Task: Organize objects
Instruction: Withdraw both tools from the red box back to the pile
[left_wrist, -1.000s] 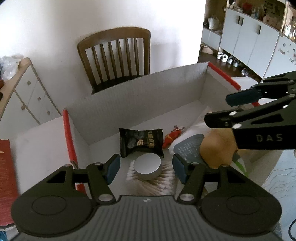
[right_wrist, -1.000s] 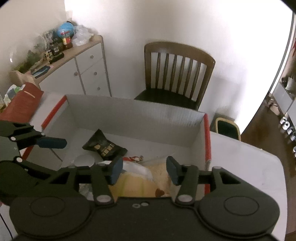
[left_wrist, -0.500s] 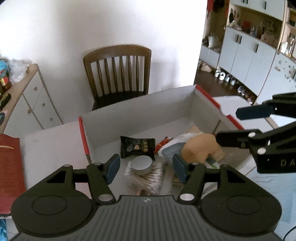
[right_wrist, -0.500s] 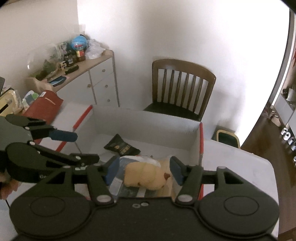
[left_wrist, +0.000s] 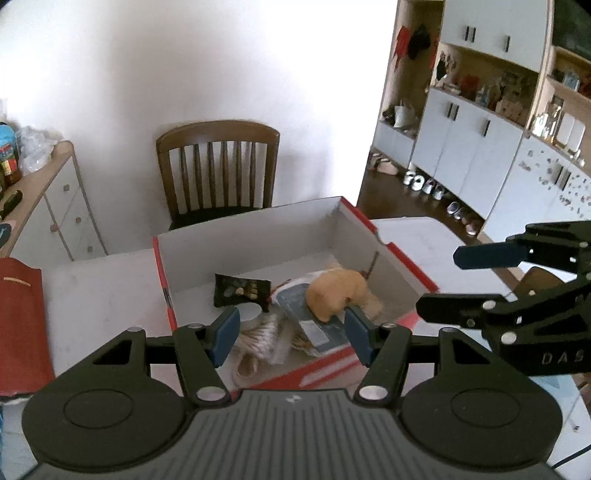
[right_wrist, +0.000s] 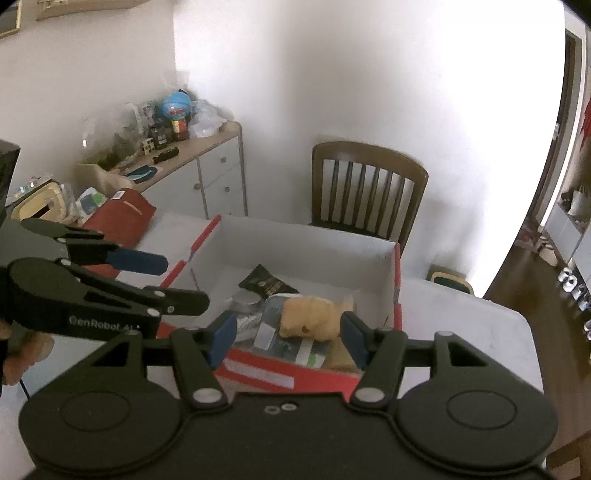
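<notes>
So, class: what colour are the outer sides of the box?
Red, white inside. The box shows it best in the right wrist view.

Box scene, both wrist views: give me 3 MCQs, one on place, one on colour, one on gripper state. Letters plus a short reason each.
1. Where is the tan plush toy?
A. On the chair
B. Inside the box
C. On the red folder

2. What colour is the box's rim?
A. Red
B. Green
C. Yellow

3. How do the left gripper and right gripper stand?
A. Both shut on the toy
B. Left shut, right open
C. Both open, holding nothing

Answers:
1. B: the toy lies among the other items inside the box walls.
2. A: red edging runs along the tops of the white walls in both views.
3. C: each gripper's blue pads stand wide apart with nothing between them.
</notes>
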